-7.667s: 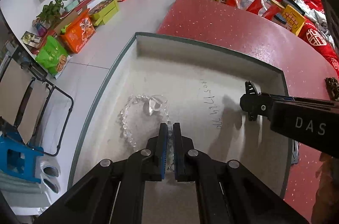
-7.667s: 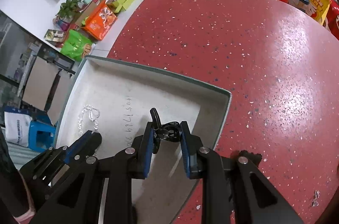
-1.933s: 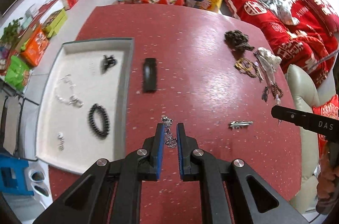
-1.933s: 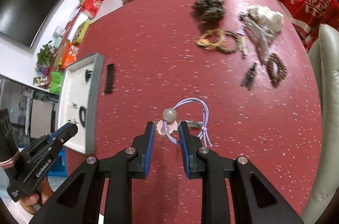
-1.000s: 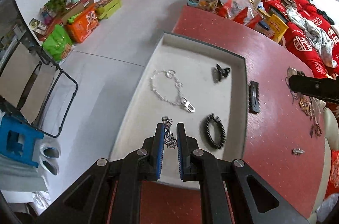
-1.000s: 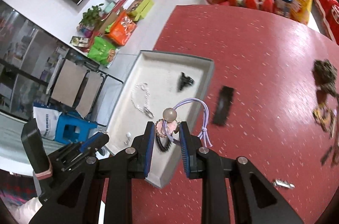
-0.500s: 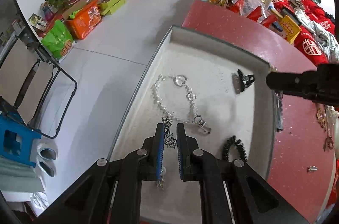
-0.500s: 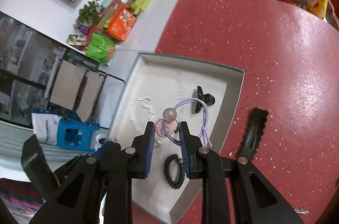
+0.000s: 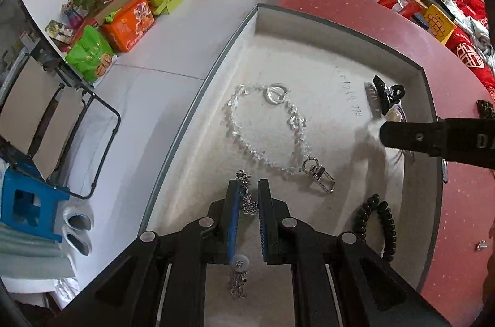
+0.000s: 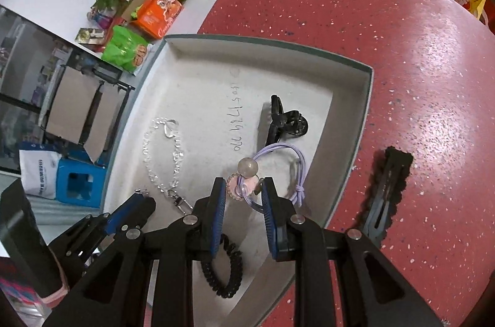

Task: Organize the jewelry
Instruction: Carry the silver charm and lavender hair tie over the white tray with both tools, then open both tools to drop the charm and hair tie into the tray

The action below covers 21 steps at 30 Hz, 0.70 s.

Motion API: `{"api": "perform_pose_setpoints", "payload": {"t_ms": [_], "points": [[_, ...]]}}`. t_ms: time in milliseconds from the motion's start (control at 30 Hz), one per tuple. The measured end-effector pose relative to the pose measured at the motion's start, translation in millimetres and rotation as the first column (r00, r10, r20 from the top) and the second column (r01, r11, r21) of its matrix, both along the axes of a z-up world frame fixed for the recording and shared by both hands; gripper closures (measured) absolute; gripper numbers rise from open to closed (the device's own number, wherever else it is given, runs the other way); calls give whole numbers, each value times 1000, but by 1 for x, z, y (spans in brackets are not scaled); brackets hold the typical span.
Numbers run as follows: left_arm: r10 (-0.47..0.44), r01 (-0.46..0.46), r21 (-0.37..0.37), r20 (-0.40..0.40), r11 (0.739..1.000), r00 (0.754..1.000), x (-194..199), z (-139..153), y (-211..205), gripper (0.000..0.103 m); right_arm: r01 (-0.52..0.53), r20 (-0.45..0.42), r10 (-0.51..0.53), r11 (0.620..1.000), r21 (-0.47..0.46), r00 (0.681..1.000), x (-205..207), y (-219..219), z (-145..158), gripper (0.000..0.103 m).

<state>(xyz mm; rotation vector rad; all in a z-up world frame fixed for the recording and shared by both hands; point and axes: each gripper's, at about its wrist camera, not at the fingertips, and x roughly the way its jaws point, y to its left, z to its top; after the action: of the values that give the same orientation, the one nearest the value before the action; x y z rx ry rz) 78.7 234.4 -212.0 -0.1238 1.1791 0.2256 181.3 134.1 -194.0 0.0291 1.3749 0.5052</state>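
Over a shallow grey-rimmed white tray, the left gripper pinches a silver ornate chain; the right gripper clamps a lilac hair tie with a pearl bead. Beyond lie a black coil bracelet, clear crystal bracelet and black claw clip.

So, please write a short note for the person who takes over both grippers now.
Left gripper: shut on a silver chain, over the tray.
Right gripper: shut on a purple hair tie, also over the tray.
Already in the tray: clear bead bracelet, black claw clip, black coil tie.
Left: release both pieces, then fetch the black comb clip on the table.
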Motion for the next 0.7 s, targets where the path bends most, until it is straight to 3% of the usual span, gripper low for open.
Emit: {"api": "perform_pose_setpoints", "payload": {"t_ms": [500, 700], "points": [[-1, 2, 43, -33, 999, 999, 4, 2, -10, 90, 25, -46, -24, 1000, 15, 999, 5, -4, -12, 76], [-3, 6, 56, -48, 998, 999, 6, 5, -12, 90, 57, -67, -52, 995, 77, 996, 6, -17, -6, 58]]}}
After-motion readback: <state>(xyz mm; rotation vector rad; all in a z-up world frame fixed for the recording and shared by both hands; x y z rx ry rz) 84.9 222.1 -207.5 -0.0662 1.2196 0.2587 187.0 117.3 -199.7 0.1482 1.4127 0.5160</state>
